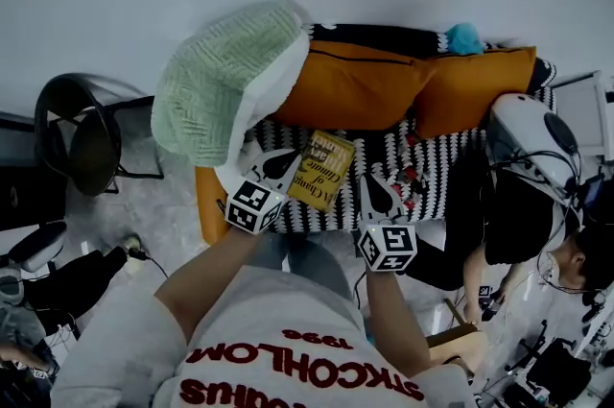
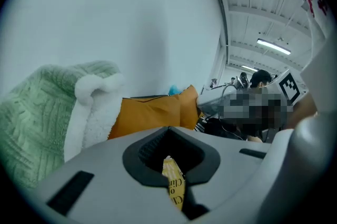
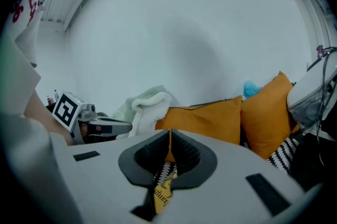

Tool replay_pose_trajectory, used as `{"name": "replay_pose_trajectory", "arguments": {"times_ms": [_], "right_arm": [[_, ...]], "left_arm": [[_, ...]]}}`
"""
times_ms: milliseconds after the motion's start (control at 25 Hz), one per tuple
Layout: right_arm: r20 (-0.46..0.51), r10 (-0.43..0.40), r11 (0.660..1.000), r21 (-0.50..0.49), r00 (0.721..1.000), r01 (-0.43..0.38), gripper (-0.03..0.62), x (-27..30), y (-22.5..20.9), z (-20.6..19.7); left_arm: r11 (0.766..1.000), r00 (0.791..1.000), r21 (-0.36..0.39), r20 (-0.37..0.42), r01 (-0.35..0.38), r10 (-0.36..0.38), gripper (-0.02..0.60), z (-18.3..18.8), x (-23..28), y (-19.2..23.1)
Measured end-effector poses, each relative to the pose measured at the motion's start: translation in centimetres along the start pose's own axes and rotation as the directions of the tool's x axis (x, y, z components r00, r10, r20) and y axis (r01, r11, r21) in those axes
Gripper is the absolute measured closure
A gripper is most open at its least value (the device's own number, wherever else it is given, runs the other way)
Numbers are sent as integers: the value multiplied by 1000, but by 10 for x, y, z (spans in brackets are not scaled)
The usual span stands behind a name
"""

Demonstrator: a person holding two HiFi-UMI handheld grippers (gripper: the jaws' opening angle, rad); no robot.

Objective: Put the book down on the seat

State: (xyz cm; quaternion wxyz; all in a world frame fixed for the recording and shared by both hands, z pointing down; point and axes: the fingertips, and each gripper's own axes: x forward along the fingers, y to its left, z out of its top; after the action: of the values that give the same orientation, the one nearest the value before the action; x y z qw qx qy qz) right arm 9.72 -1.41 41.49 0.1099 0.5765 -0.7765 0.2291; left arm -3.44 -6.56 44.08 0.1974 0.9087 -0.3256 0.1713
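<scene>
1. The book [image 1: 324,168] was held between the two grippers, over the striped seat [image 1: 427,156] and near its front edge.
2. The left gripper [image 1: 278,168] was set on the book's left side. Its jaws were shut tight on the yellow edge.
3. The right gripper [image 1: 377,193] was set on the book's right side. Its jaws were pressed together on the book too.
4. The book's long side was pointed away from the person, toward the orange cushions [image 1: 365,84], and was tipped a little to the right.
5. The seat lay right under the book, so a straight move down was judged to be all that was needed.
6. The green blanket [image 1: 225,80] was piled close by the left gripper, so less room was left on that side.
</scene>
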Motion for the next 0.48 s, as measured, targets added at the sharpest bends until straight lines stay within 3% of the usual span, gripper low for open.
{"name": "replay_pose_trajectory", "arguments": {"times_ms": [480], "right_arm": [[95, -5, 1000, -22, 995, 7, 559, -49, 37, 43]], "left_arm": [[999, 994, 42, 105, 28, -32, 566, 46, -54, -27]]}}
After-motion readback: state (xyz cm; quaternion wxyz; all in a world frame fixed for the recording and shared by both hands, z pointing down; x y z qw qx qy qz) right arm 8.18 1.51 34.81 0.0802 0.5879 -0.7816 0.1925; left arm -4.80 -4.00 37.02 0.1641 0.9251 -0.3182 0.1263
